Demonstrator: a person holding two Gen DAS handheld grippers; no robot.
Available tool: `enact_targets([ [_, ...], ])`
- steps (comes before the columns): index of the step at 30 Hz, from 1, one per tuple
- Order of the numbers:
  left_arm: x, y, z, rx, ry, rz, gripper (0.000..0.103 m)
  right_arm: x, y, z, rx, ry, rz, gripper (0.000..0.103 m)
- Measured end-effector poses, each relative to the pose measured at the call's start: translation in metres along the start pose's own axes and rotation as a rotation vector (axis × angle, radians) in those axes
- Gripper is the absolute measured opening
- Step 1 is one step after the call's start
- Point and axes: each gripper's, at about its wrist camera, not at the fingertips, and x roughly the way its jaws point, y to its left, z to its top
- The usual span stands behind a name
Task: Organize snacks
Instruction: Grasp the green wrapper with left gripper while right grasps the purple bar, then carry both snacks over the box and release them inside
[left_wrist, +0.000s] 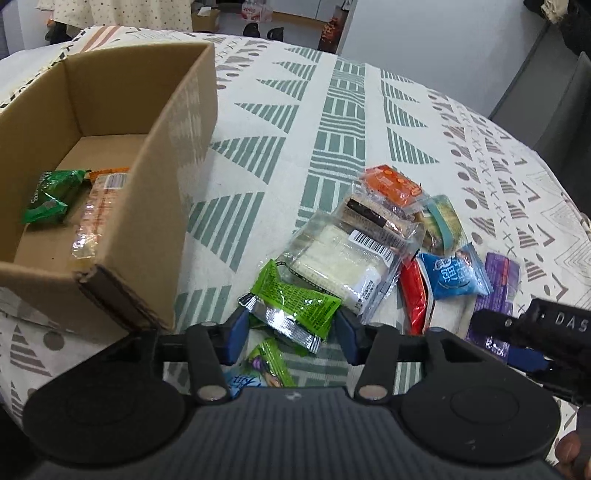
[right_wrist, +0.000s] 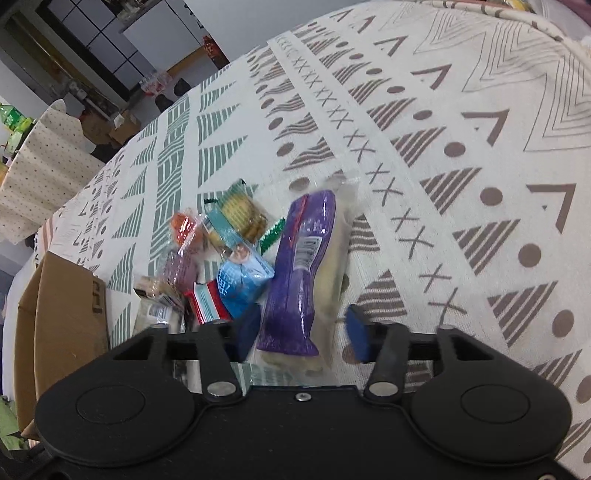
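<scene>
An open cardboard box (left_wrist: 147, 206) stands at the left with a dark green packet (left_wrist: 51, 195) and a clear orange-topped packet (left_wrist: 99, 206) inside. A heap of snacks lies to its right. My left gripper (left_wrist: 291, 332) is open, and a light green packet (left_wrist: 295, 306) lies between its blue pads (left_wrist: 236, 332). My right gripper (right_wrist: 303, 332) is open astride a purple packet (right_wrist: 299, 277), which also shows at the heap's right (left_wrist: 498, 280). The right gripper's black body (left_wrist: 546, 325) reaches in there. The heap includes a white cake packet (left_wrist: 332, 262), a blue packet (left_wrist: 454, 277) and an orange packet (left_wrist: 391, 184).
A patterned cloth (left_wrist: 332, 110) covers the table. The box's corner (right_wrist: 62, 306) is left of the right gripper. A red packet (left_wrist: 415, 295) and a cracker packet (right_wrist: 240, 214) lie in the heap. A dotted cover (right_wrist: 40, 170) and grey cabinets (left_wrist: 546, 110) lie beyond the table.
</scene>
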Motion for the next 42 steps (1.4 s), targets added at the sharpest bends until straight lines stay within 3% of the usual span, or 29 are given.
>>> enact_targets([
  [5,-0.01,-0.002,-0.001,0.015,-0.027,-0.015,0.037,-0.005,-0.001,-0.004,-0.001,-0.003,0.027,0.03],
  [23,-0.062,-0.013,-0.005,0.066,-0.094,-0.06,0.035,-0.045,-0.007,-0.013,0.047,-0.119,0.11,0.022],
  [31,-0.087,-0.01,0.0,0.078,-0.14,-0.057,0.035,-0.064,-0.005,-0.013,0.082,-0.166,0.219,0.022],
  [42,-0.12,0.0,0.006,0.082,-0.202,-0.033,0.035,-0.085,0.019,-0.015,0.038,-0.227,0.342,0.022],
])
